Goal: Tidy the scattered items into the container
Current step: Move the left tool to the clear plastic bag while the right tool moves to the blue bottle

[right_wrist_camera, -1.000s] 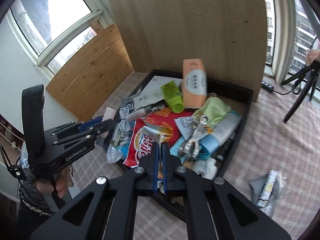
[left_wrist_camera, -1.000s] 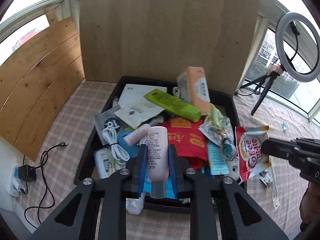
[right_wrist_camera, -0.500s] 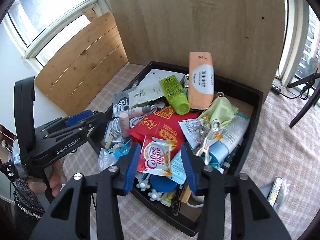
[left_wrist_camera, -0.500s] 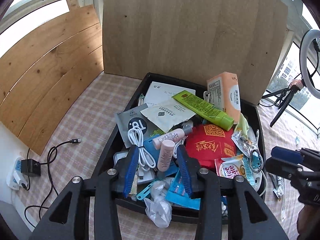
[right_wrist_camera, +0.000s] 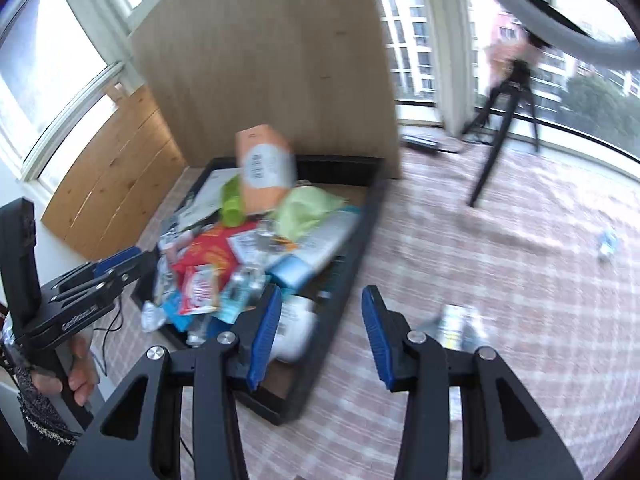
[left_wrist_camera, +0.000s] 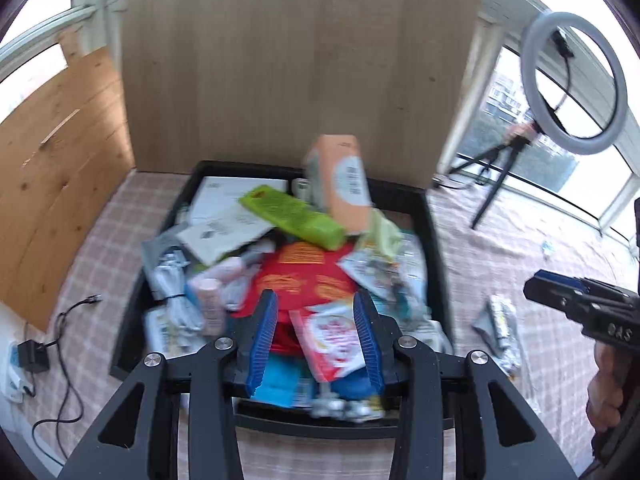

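The black container (left_wrist_camera: 434, 248) (right_wrist_camera: 352, 280) is piled with items: an orange box (left_wrist_camera: 344, 184), a green tube (left_wrist_camera: 292, 212), a red packet (left_wrist_camera: 304, 280), a pink bottle (left_wrist_camera: 210, 304) and a Coffee-mate sachet (left_wrist_camera: 334, 336) (right_wrist_camera: 200, 288). My left gripper (left_wrist_camera: 316, 336) is open and empty over the container's near side. My right gripper (right_wrist_camera: 320, 332) is open and empty, over the container's right rim. A grey wrapped packet (left_wrist_camera: 498, 328) (right_wrist_camera: 456, 324) lies on the checked cloth right of the container.
A tall wooden board (left_wrist_camera: 296, 64) stands behind the container. A ring light on a tripod (left_wrist_camera: 576, 84) stands at the back right. A charger and cable (left_wrist_camera: 44, 352) lie on the left. A small blue item (right_wrist_camera: 608, 240) lies far right on the cloth.
Both grippers opened and let go: the pink bottle and the Coffee-mate sachet now lie in the container. The right gripper has swung right toward the grey packet. The left one shifted right.
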Motion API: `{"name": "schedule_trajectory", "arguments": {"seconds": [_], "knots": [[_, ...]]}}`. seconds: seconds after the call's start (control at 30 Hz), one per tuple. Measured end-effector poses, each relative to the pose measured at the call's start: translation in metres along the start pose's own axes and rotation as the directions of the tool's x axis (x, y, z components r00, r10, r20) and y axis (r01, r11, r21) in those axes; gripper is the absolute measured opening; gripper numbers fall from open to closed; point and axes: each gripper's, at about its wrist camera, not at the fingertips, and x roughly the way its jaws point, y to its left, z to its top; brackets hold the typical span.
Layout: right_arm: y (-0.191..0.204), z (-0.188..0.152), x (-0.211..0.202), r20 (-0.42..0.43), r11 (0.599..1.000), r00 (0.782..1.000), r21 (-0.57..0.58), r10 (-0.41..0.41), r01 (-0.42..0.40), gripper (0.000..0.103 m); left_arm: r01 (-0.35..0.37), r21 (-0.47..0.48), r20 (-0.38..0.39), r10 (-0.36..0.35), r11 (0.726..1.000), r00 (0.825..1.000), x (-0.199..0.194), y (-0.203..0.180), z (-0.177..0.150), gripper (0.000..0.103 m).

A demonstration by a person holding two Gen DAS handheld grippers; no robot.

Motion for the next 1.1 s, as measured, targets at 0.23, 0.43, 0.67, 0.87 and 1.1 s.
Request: {"name": "schedule_trajectory", "arguments": {"seconds": [0.23, 0.43, 0.67, 0.87, 1.1], "knots": [[-0.104, -0.011, -0.034, -0.003, 0.980, 0.989, 0.138, -0.147, 0.146, 0.041, 0.132, 0.123, -0.078, -0.123, 0.984, 0.989, 0.024, -0.089, -0.004, 0.034], [-0.174, -0.026, -0.059, -0.014, 0.948, 0.974, 0.225, -0.227, 0.224, 0.041, 0.231, 0.212, -0.184, -0.194, 0.950, 0.964, 0.053, -0.164, -0.015, 0.030], [-0.224, -0.040, -0.078, -0.040, 0.921, 0.952, 0.241, -0.304, 0.305, 0.041, 0.315, 0.272, -0.309, -0.228, 0.909, 0.923, 0.076, -0.232, -0.046, 0.030], [-0.263, -0.043, -0.087, -0.059, 0.897, 0.934, 0.262, -0.353, 0.356, 0.041, 0.339, 0.291, -0.408, -0.205, 0.895, 0.890, 0.080, -0.260, -0.086, 0.030], [-0.308, -0.014, -0.068, -0.082, 0.876, 0.930, 0.314, -0.358, 0.365, 0.041, 0.279, 0.236, -0.464, -0.144, 0.931, 0.874, 0.094, -0.266, -0.114, 0.031]]}}
